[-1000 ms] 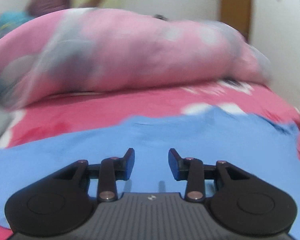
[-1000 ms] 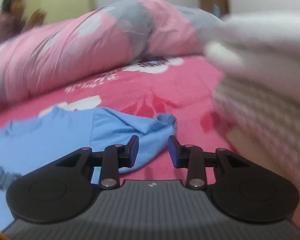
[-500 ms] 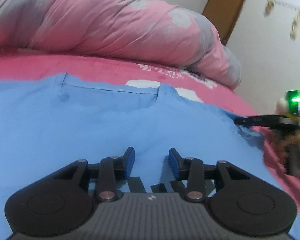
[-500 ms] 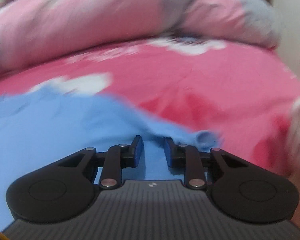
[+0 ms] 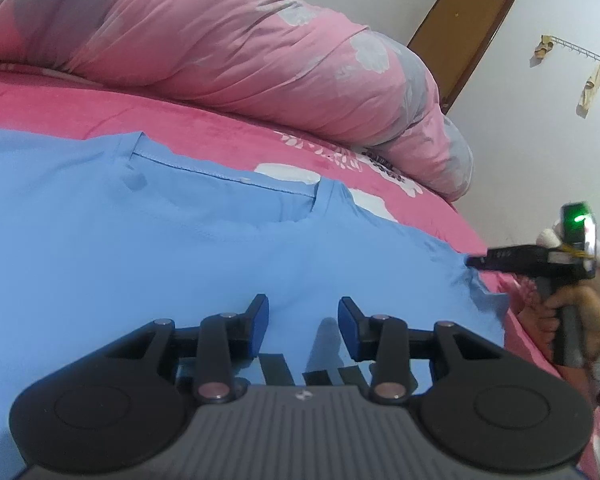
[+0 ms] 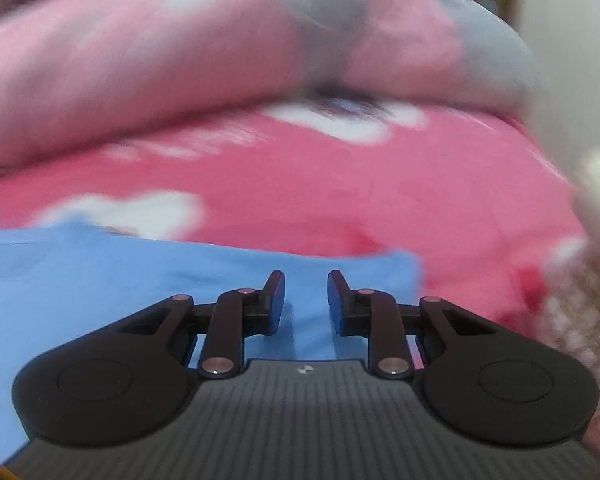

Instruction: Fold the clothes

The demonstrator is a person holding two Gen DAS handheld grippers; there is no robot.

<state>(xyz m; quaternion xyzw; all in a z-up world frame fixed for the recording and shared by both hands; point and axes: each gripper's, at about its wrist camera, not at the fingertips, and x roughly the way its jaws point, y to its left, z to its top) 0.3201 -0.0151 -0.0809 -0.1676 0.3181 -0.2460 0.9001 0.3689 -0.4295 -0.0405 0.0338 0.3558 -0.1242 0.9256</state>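
Observation:
A light blue T-shirt (image 5: 180, 240) lies flat on the pink bed sheet (image 5: 220, 128), neckline toward the duvet. My left gripper (image 5: 303, 320) hovers low over the shirt's chest, open, with nothing between its fingers. In the left wrist view my right gripper (image 5: 474, 261) reaches in from the right, its tip at the shirt's right sleeve edge, held by a hand (image 5: 556, 320). In its own blurred view, the right gripper (image 6: 306, 296) stands over the blue sleeve (image 6: 340, 276). Its jaws are narrow but apart, and the cloth shows behind the gap.
A rolled pink and grey duvet (image 5: 240, 48) lies along the far side of the bed. Beyond it are a white wall, a brown door (image 5: 464, 40) and a hook rail. The bed's right edge drops off near the right gripper. A knitted white sleeve (image 6: 580, 320) fills the right margin.
The left gripper dropped and tilted down over the shirt, then held still. The right gripper swung across to the sleeve and its jaws narrowed.

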